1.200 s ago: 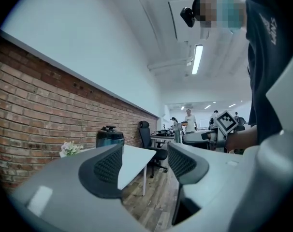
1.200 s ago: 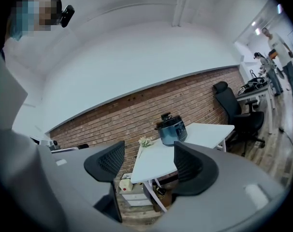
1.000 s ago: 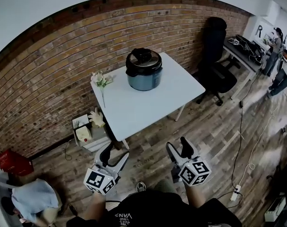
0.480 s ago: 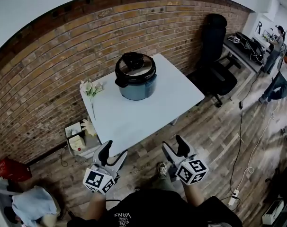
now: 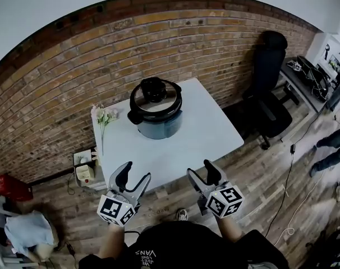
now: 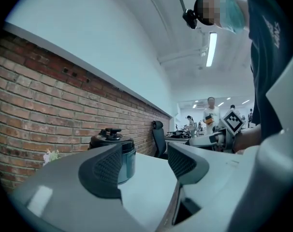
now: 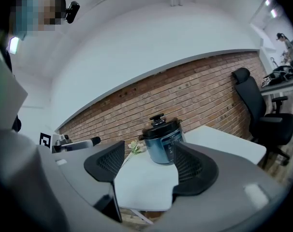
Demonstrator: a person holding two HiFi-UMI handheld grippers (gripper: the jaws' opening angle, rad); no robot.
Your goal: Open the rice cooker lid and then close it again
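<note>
Wooden floor [image 5: 265,172] lies beneath a person who holds two grippers low at the near edge of the scene. The left gripper [image 5: 134,175] and right gripper [image 5: 201,171] both have their jaws spread apart with nothing between them, and both point toward a white table [image 5: 201,144] just ahead. On the table's far half stands the rice cooker [image 5: 155,116], its lid [image 5: 155,94] closed, well apart from both grippers. Pale flowers [image 5: 102,116] lie at the table's left edge. Behind is a brick wall [image 5: 74,66], with a black office chair [image 5: 268,88] to the right.

Probably an office, brick wall [image 5: 74,88], swivel chair [image 5: 269,83], cluttered desk [image 5: 308,76]
</note>
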